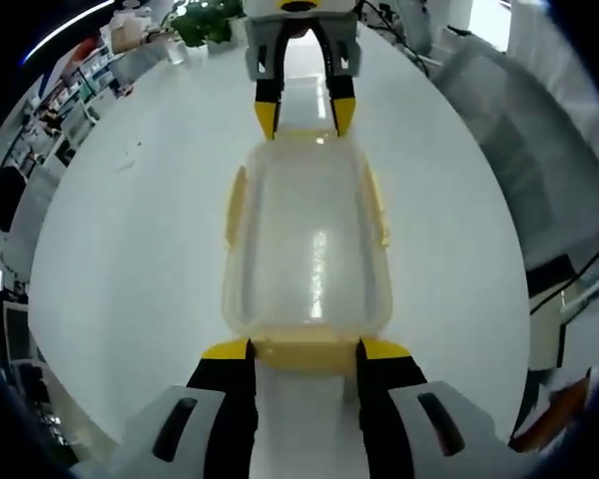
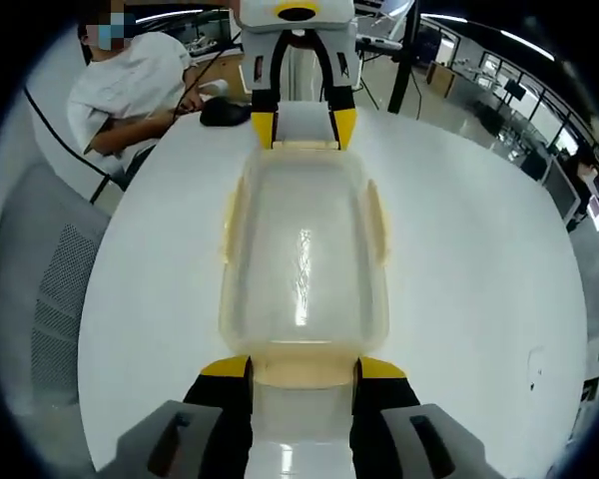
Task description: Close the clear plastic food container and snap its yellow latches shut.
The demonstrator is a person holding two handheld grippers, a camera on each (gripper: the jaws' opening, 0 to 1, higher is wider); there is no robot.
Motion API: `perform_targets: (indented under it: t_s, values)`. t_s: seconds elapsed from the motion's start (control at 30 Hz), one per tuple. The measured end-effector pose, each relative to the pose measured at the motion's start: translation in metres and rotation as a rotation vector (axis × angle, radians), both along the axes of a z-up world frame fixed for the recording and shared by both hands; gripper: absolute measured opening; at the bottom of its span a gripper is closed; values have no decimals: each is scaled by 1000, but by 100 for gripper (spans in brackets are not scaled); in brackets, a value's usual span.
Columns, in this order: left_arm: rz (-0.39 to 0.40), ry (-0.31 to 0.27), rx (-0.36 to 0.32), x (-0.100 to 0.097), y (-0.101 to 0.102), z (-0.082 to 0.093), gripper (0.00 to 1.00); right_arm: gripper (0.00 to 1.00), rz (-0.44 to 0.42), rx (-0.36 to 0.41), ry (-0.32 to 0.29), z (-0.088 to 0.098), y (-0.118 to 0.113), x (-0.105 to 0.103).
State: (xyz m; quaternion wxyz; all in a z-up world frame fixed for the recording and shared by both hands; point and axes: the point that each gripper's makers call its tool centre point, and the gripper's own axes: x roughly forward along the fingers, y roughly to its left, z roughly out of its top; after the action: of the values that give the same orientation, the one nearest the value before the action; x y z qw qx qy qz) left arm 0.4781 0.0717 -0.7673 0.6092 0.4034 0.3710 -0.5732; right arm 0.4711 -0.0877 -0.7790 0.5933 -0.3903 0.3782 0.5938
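Both yellow-tipped grippers, left point(image 1: 303, 349) and right point(image 2: 303, 366), stand part-open, each straddling one yellow end latch point(image 1: 301, 351) of the clear rectangular plastic container point(image 1: 307, 244) on the white table point(image 1: 130, 249), seemingly to steady it; contact uncertain.

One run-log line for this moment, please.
container lid on | left claw open at one end latch | right claw open at opposite latch

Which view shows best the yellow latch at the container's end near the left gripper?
The left gripper view: the yellow latch lies close, between that gripper's fingers. In the right gripper view the same latch is far, small, at the container's other end.
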Motion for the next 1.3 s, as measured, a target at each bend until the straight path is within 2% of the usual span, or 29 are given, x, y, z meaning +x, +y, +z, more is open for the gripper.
perform_targets:
  t_s: [0.57,1.3]
  values:
    - [1,-22,-11,5,-15,16,37,36,1,-3,-21,19,-14,4]
    - [-9,-42,-37,0,-43,38,37,36,14,-21,-39,40,-42,1]
